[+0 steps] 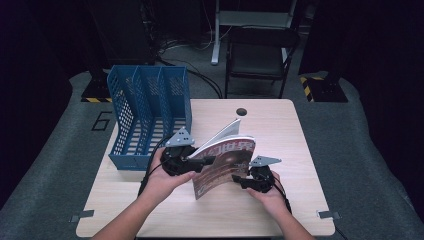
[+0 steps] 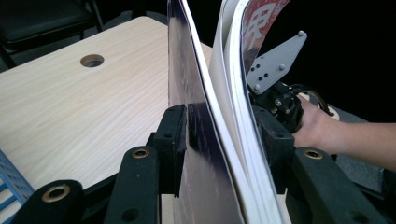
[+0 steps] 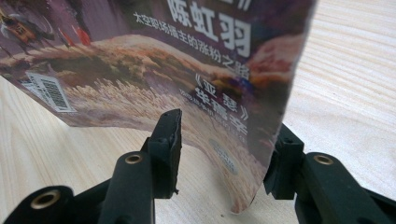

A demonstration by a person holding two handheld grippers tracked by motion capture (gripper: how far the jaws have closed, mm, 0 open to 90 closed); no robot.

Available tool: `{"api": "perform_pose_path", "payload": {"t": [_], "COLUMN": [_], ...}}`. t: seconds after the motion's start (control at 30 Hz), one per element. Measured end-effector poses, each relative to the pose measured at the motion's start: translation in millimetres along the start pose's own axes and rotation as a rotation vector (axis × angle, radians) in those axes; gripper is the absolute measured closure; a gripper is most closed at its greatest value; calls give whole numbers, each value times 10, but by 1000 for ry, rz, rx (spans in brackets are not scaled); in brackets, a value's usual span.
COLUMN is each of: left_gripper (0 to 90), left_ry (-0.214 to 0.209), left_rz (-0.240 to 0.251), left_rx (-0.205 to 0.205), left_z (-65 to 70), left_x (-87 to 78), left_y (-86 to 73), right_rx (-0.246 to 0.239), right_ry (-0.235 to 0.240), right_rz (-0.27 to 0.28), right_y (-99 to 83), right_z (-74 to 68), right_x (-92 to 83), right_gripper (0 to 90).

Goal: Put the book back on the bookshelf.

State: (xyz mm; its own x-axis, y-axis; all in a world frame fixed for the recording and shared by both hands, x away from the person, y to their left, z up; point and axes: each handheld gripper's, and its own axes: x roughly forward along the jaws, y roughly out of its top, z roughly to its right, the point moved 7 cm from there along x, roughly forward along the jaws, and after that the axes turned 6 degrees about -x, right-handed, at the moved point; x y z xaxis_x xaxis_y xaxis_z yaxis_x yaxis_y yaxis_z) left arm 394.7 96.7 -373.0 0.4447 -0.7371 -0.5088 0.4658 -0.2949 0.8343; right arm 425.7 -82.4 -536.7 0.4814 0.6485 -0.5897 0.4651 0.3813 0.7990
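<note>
A magazine [image 1: 223, 159] with a reddish-brown cover stands on edge over the table, its pages fanned at the top. My left gripper [image 1: 201, 161] grips it from the left. In the left gripper view the two pads of the left gripper [image 2: 220, 112] press the dark back cover and the bowed white pages of the magazine [image 2: 194, 88]. My right gripper [image 1: 241, 181] is at the lower right corner. In the right gripper view the magazine's [image 3: 187, 60] curled corner hangs between the jaws of the right gripper [image 3: 229, 123]. It lies near the right pad, and the left pad stands apart from it.
A blue mesh file rack [image 1: 150, 112] with three slots stands at the table's back left, close behind my left hand. The wooden table [image 1: 285, 135] has a cable hole [image 1: 241, 111] near its far edge. A black chair [image 1: 260, 55] stands beyond the table.
</note>
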Motion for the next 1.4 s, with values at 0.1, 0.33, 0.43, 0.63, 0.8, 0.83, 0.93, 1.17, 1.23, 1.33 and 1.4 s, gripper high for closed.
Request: {"api": "perform_pose_path", "payload": {"t": [0.1,0.33,0.43,0.63,0.8,0.83,0.93,1.17,1.23,1.33,1.4], "left_gripper": [605,624,634,640,660,660,671,709,719,730,743], "left_ry": [5,15,20,34,39,40,46,56,59,66,65], "left_rz": [-4,-2,-14,-25,-35,-34,-45,-59,-64,-70,-77], "left_rx": [8,4,6,17,10,15,19,15,9,8,5], "left_z": [-5,-17,1,21,26,21,21,23,23,23,30], "left_x": [5,17,25,77,113,120,130,151,157,168,172], "left_y": [16,87,125,208,257,266,276,312,322,331,336], "right_rx": [-16,-15,-12,-29,-35,-36,-31,-28,-29,-27,-27], "right_ry": [-4,-6,-9,-7,-8,-15,-13,-13,-13,-7,-8], "right_rz": [15,15,15,23,29,28,29,31,32,32,32], "right_y": [10,15,17,26,35,35,36,42,44,46,46], "right_z": [18,10,3,12,10,14,8,1,-1,-9,-9], "right_x": [0,-1,-6,-4,-14,-12,-10,-13,-12,-13,-14], "right_gripper": [540,514,514,513,513,514,514,514,514,513,513]}}
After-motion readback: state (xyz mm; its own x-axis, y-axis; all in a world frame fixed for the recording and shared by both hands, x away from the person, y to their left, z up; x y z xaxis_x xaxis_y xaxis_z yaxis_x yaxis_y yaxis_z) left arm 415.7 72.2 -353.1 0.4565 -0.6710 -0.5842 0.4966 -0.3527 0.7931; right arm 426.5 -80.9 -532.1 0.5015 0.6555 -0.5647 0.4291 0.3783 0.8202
